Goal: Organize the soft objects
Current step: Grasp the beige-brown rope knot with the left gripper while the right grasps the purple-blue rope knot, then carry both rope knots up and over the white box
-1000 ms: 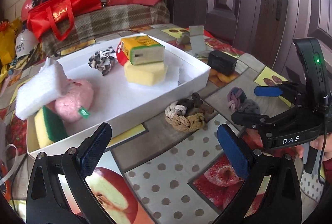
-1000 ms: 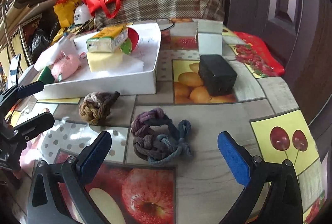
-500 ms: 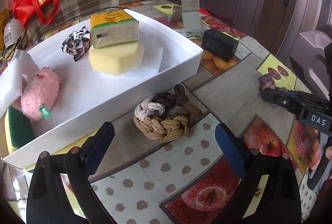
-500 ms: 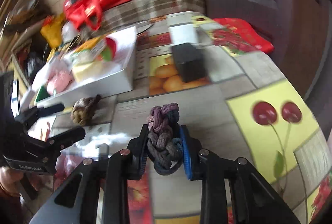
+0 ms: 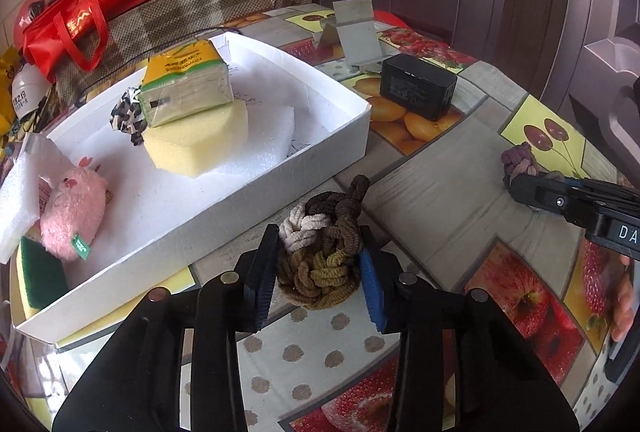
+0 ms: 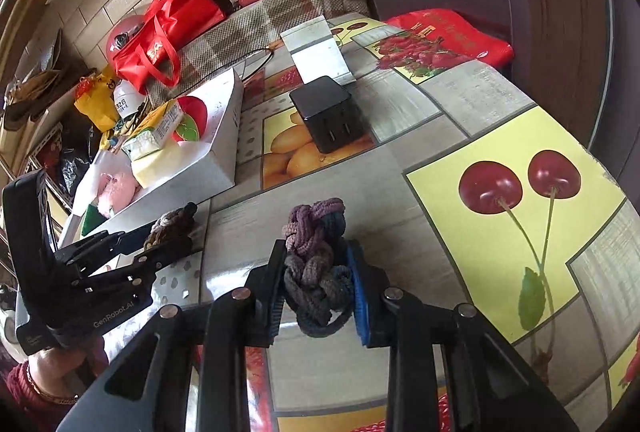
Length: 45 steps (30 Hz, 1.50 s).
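Both tools now grip their targets: the left tool [image 5: 320, 272], wide open a second ago, has closed on the brown-and-cream knotted rope bundle [image 5: 322, 256] just beside the near wall of the white box [image 5: 332, 140], while the right tool [image 6: 316, 288], already clamped half a second earlier, holds the purple-grey knotted bundle [image 6: 314, 264] on the fruit-print surface [image 6: 460, 104] near the cherry panel. Each bundle appears still to rest on the surface, not yet lifted. With both loose soft items secured, the likely next step is carrying them into the box, where a pink plush toy [image 5: 74, 220], yellow sponge [image 5: 200, 148] and tissue pack [image 5: 186, 88] already sit
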### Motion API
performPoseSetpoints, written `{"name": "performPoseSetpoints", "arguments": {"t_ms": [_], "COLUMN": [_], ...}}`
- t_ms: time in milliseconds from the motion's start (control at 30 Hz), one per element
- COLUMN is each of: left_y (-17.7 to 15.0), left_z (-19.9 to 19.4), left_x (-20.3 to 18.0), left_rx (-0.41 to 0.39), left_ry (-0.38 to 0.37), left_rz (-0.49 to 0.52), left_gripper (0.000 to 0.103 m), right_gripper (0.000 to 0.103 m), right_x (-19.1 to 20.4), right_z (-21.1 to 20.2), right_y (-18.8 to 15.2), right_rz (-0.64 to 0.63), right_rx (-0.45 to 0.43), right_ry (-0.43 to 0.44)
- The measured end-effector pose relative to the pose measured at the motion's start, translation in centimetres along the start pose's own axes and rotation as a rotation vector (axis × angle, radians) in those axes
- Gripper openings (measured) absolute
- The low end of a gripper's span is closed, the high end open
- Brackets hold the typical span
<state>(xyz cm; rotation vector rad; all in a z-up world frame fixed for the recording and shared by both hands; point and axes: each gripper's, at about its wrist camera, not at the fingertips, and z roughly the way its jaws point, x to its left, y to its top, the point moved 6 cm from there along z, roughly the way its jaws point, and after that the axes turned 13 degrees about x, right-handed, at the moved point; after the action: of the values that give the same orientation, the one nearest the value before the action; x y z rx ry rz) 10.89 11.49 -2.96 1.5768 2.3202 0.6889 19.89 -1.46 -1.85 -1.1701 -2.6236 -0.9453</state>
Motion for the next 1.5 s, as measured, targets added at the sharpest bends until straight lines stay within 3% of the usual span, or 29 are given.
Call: {"name": "performPoseSetpoints", "arguments": {"t_ms": [167,300,633,1133,1500], "left_y": [-0.1,-0.6,-3.4,-9.7,-10.0], "left_z": [-2.2,-4.1,-7.3,-11.0,-9.8], "left_x": [0.7,1.7,2.9,8.5,12.7], "left_rx": [-0.114,-0.206,-0.308,-0.335,-0.289], "left_ry": [0.078,0.124,0.128,0.193,0.219], "left_rz": [-0.043,-0.101,-0.181,-0.289,-0.380], "left_gripper": [0.037,0.037,0.037,0.037,0.038], "right_gripper": [0.028,0.028,0.028,0.029,0.029], "right_x": [0.0,1.0,5.0,12.9,17.4], "right_z": [-0.6,-1.8,-3.9,-2.5,0.0], "right_y": [0.0,0.0,-1.5,-3.9,-4.0], "right_rz": [-0.013,-0.055,-0.183,-0.351,-0.461], "right_rx": [-0.038,-0.113,-0.263,-0.265,-0.244], "right_ry": [-0.013,-0.084,-0.206,-0.167,-0.154]}}
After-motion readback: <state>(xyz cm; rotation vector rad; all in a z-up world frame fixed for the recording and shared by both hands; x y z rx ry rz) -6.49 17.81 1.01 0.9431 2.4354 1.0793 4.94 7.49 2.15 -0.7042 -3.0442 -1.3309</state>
